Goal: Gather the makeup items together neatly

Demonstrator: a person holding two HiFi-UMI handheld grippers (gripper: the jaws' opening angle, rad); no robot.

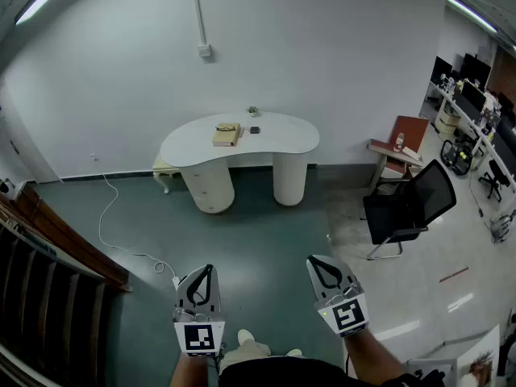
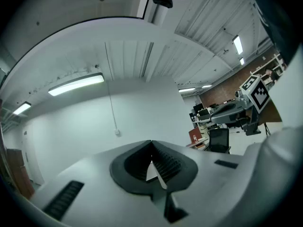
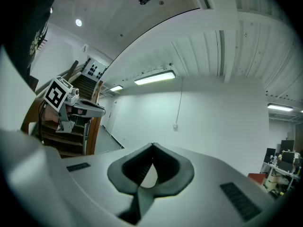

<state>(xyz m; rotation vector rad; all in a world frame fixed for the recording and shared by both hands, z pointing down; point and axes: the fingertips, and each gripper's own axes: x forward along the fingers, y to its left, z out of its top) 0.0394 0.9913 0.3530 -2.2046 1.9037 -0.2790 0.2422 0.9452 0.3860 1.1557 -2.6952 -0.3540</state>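
White wall (image 1: 322, 55) and teal floor (image 1: 266, 232) are shown from above in the head view, with a white, kidney-shaped table (image 1: 282, 139) set against the wall on two round pedestals. Three small things are seen on the tabletop, well apart from both grippers: a tan item (image 1: 227, 134) left of centre, a dark item (image 1: 255, 130) just beside it on the right, and a green item (image 1: 252, 111) near the back edge. Whether the tan item is a box or tray, and what it holds, cannot be made out at this distance. A black office chair (image 1: 411, 208) is placed to the right of the table, a white cable (image 1: 105, 216) is trailed across the floor, and a dark staircase (image 1: 40, 297) is seen at lower left. The left gripper (image 1: 208, 268) and right gripper (image 1: 313, 260) are held level side by side at the lower edge. In each gripper view the jaws are pressed together with nothing between them.
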